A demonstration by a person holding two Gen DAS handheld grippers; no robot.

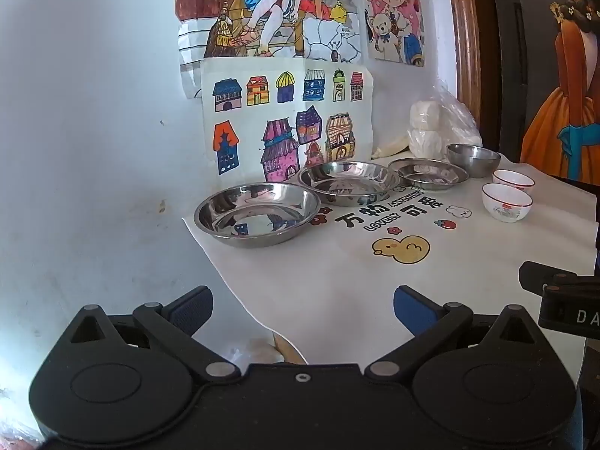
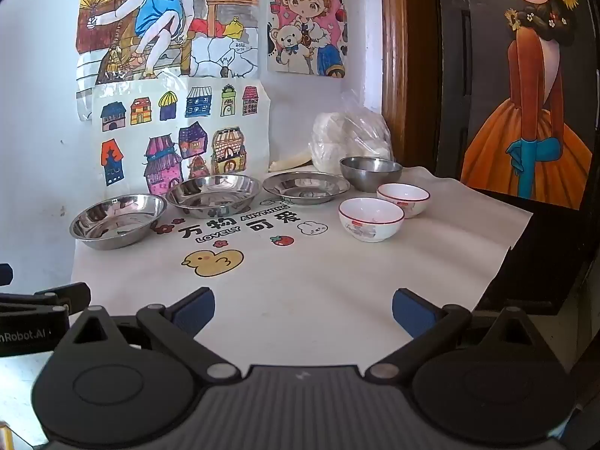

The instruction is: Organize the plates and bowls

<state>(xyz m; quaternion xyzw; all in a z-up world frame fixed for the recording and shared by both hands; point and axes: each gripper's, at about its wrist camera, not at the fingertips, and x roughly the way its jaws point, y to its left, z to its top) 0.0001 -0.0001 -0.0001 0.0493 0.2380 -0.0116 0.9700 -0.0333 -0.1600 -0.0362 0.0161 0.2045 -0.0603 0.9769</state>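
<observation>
Three steel plates stand in a row along the wall: a left plate (image 1: 257,213) (image 2: 118,220), a middle plate (image 1: 348,182) (image 2: 213,195) and a right plate (image 1: 428,173) (image 2: 306,186). A steel bowl (image 1: 473,159) (image 2: 370,172) sits behind two white ceramic bowls, a near one (image 1: 507,201) (image 2: 370,218) and a far one (image 1: 513,180) (image 2: 403,198). My left gripper (image 1: 302,309) is open and empty near the table's front left corner. My right gripper (image 2: 303,309) is open and empty over the front of the cloth.
A white printed cloth (image 2: 318,281) covers the table (image 1: 337,281). A plastic bag of white goods (image 2: 348,138) stands at the back by a wooden frame (image 2: 393,75). The wall with drawings (image 2: 180,131) is right behind the plates. The table drops off at the right (image 2: 517,232).
</observation>
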